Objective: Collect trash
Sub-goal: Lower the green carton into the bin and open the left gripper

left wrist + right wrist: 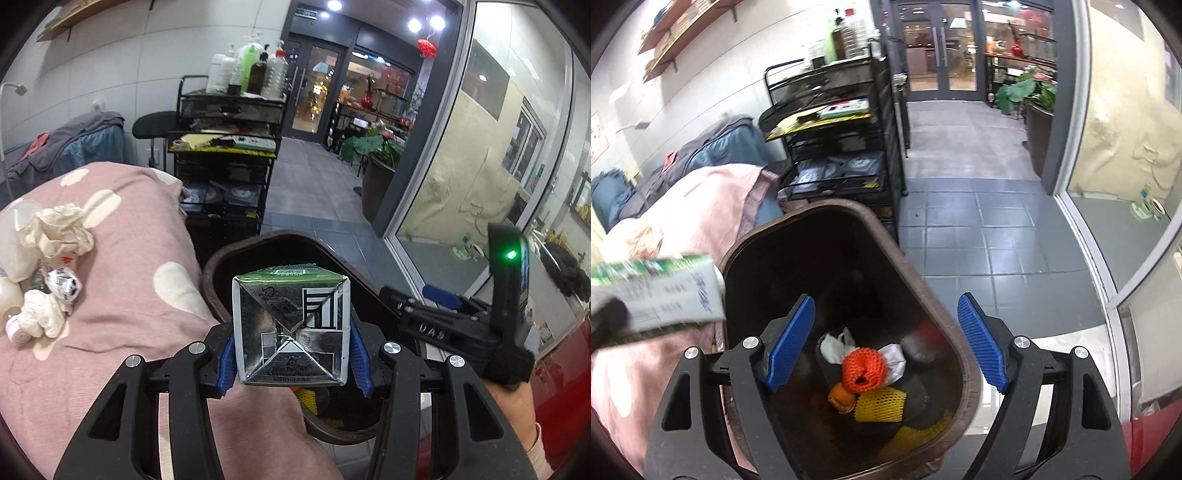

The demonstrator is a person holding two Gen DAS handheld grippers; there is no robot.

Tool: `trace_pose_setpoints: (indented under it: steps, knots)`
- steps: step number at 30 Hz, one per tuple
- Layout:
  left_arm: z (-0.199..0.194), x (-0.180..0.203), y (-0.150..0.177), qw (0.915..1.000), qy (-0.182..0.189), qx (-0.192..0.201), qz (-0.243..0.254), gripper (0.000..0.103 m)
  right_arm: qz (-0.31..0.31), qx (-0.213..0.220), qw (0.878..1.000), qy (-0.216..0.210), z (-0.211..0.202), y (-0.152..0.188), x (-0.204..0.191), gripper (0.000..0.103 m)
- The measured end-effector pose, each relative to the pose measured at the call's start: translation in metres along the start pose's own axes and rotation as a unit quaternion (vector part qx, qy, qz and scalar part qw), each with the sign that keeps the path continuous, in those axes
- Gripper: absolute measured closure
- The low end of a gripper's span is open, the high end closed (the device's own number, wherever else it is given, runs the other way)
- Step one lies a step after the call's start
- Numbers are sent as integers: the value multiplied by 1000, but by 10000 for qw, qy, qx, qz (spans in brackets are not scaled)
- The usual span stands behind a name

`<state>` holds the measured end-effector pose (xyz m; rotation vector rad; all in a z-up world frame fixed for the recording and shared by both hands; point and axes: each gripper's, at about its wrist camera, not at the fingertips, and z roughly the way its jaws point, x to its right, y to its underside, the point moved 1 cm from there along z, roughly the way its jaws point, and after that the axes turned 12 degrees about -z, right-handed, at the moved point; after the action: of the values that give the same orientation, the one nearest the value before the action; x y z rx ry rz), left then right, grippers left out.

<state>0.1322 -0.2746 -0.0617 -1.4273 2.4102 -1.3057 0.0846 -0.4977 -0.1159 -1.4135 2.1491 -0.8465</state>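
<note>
A big pink blanket with cream spots [122, 258] is covering the bed, and the dark brown plastic trash bin [934, 291] is standing right beside its edge. The left gripper [291, 350] is squeezing a green and silver drink carton [291, 328] between its blue pads, over the bin's rim. The carton's long side is pointing forward, away from the camera, with its folded bottom facing back. The right gripper [886, 343] is hanging over the bin with fingers spread wide, holding nothing. Crumpled white tissues [55, 229] are lying near the blanket's left edge. An orange foam net [864, 369] and a yellow foam net [879, 406] are sitting in the bin's bottom.
</note>
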Motion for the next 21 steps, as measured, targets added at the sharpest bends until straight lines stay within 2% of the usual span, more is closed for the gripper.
trace_pose_setpoints:
  steps: [9, 21]
  knots:
    - [44, 14, 8, 9983, -36, -521, 258, 55, 216, 21, 9996, 175, -3, 0, 24, 24]
    - [81, 22, 18, 9935, -272, -981, 511, 54, 344, -57, 9990, 263, -2, 3, 41, 24]
